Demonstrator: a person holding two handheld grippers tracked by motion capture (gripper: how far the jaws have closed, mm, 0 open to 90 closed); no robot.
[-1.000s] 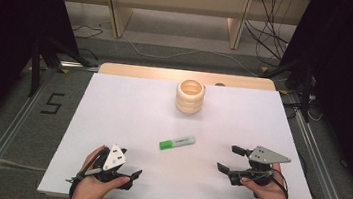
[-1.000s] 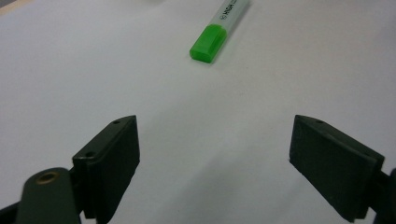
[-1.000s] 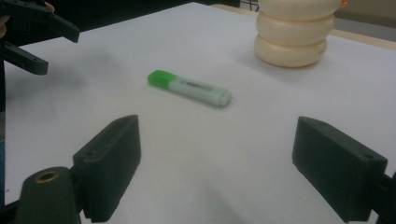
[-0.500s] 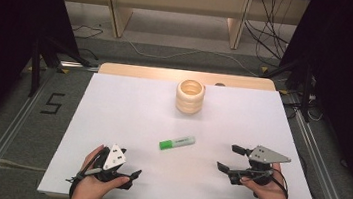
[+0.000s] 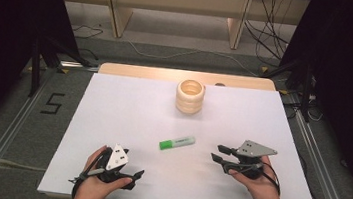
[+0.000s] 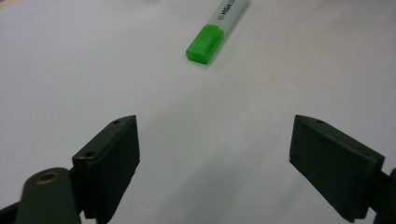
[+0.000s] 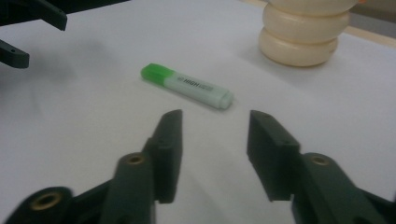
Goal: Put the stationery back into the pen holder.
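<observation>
Right claw (image 7: 214, 140) just narrowed, empty; left claw (image 6: 215, 154) wide, empty. Approach marker (image 7: 187, 86) across its barrel, mid-length, clear of cap.

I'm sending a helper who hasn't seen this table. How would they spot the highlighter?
Start at the white table top and find the stacked wooden ring holder near its far edge. Nearer the person lies the highlighter, flat on the bare surface. It is the only green thing: pale barrel, bright green cap.

Green-capped highlighter (image 5: 177, 143) flat on white table (image 5: 112, 112), between both claws, untouched.
</observation>
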